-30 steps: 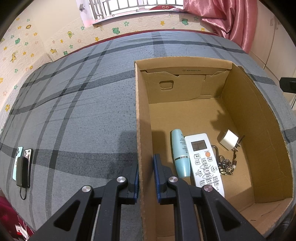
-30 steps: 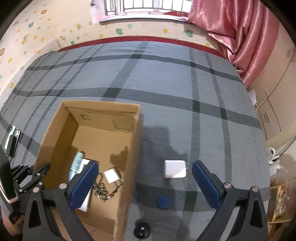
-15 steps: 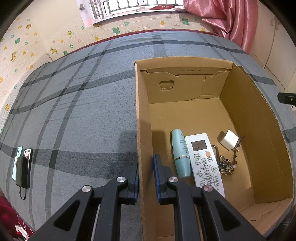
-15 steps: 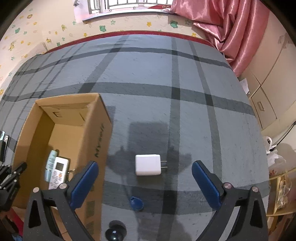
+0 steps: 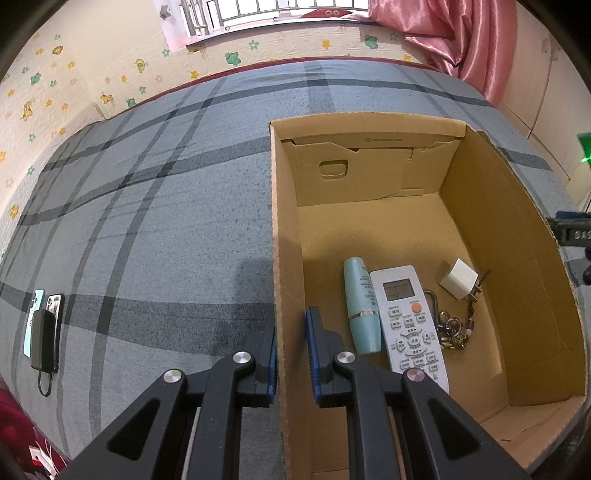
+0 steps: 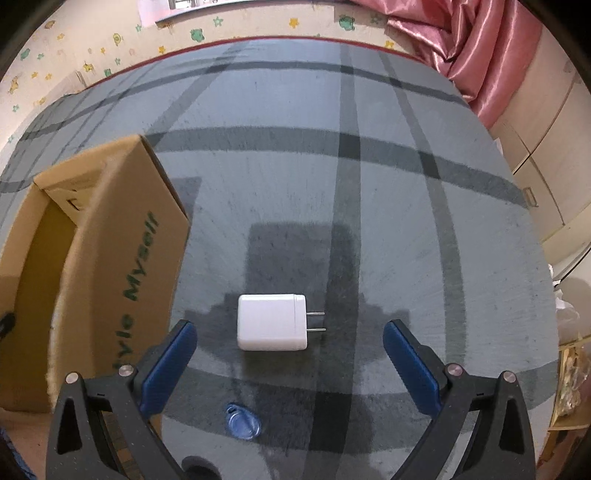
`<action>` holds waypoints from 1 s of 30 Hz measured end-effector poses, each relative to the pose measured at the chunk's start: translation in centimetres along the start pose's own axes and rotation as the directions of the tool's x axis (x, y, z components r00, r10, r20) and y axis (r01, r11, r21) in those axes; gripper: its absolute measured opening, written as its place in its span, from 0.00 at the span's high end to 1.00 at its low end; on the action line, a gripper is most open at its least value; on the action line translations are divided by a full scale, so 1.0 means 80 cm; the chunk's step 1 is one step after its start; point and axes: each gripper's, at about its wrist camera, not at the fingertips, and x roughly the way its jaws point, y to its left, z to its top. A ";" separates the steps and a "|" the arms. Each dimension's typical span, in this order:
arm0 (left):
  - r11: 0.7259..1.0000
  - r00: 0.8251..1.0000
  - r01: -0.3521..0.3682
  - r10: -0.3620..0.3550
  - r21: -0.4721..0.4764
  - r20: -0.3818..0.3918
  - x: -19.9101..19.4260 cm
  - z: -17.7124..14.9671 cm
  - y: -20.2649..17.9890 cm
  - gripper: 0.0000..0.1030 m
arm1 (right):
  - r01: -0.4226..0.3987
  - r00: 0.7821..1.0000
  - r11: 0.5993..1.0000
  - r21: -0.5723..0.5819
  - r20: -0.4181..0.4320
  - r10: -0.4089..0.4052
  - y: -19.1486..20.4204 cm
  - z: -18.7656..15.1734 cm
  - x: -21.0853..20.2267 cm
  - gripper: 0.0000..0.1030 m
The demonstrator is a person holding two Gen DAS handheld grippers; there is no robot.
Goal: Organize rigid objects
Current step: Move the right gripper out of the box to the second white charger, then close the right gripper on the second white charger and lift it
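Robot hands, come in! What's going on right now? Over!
Left tool shut on the cardboard box wall. Right tool open, over the white charger on the blanket, not touching. Blue tag lies nearer; nothing blocks the charger.

Bedroom in a home, as we read it. We note a bed covered in a grey plaid blanket (image 5: 147, 221) filling most of both views; cream wall panels with star and animal stickers (image 5: 55, 92) along the far and left sides; a barred window (image 5: 258, 14) at the far wall; a pink satin curtain (image 6: 480, 44) at far right; pale cabinet doors (image 6: 546, 192) to the right. We also list phones and a power bank (image 5: 42, 328) on the blanket at near left.
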 end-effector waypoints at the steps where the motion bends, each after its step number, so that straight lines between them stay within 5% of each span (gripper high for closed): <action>1: 1.000 1.000 0.000 0.000 -0.001 0.000 0.000 0.000 0.000 0.87 | 0.000 1.000 1.000 0.000 -0.004 0.000 0.000 -0.001 0.007 0.00; 17: 1.000 1.000 -0.006 0.006 -0.004 -0.003 0.000 0.001 0.000 0.87 | 0.000 0.998 1.000 0.004 -0.064 0.000 -0.003 0.002 0.069 0.01; 23: 1.000 1.000 -0.014 0.014 0.002 0.001 -0.001 0.000 -0.003 0.87 | -0.012 0.998 1.000 0.010 -0.068 0.013 0.001 0.002 0.074 0.13; 25: 1.000 1.000 -0.017 0.017 0.005 0.000 -0.001 0.000 -0.003 0.87 | -0.011 0.997 1.000 0.014 -0.072 0.012 -0.001 0.002 0.076 0.32; 30: 1.000 1.000 -0.017 0.017 -0.002 -0.002 0.000 0.000 -0.003 0.87 | -0.012 0.998 1.000 0.022 -0.065 0.013 -0.003 0.003 0.072 0.32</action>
